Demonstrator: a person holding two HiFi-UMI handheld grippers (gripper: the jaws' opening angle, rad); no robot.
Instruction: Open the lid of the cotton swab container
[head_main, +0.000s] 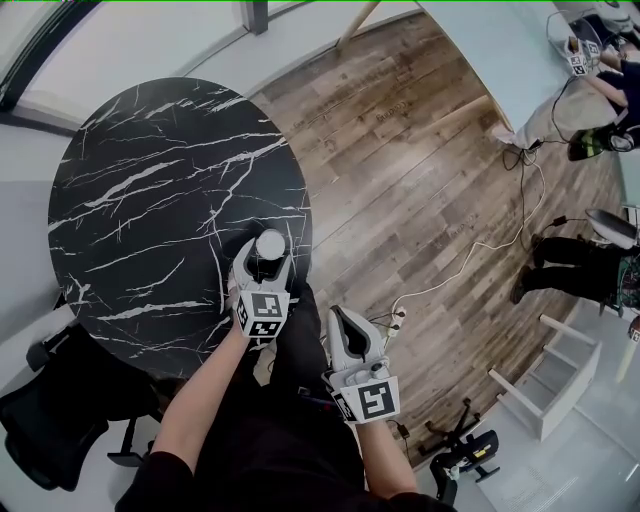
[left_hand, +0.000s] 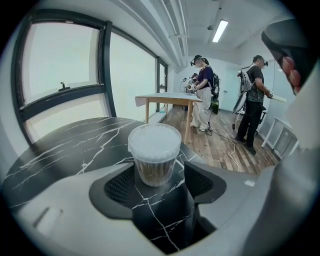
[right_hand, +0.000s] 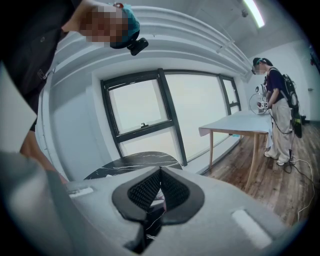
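The cotton swab container (head_main: 270, 243) is a small clear tub full of swabs, capped by a white lid (left_hand: 154, 141). It stands upright near the right edge of the round black marble table (head_main: 150, 210). My left gripper (head_main: 267, 262) is level with the tub, one jaw on each side. In the left gripper view the container (left_hand: 152, 170) sits between the dark pads (left_hand: 119, 186), with a narrow gap showing on the right, so the left gripper (left_hand: 159, 184) is open. My right gripper (head_main: 342, 322) hangs off the table over the person's lap, and the right gripper (right_hand: 160, 187) is shut on nothing.
A black chair (head_main: 50, 420) stands at the table's lower left. Beyond the table's right edge is wooden floor (head_main: 400, 180) with a white cable (head_main: 480, 245), a white frame (head_main: 555, 380) and a pale long table (head_main: 500, 50). Two people (left_hand: 205, 95) stand by that table.
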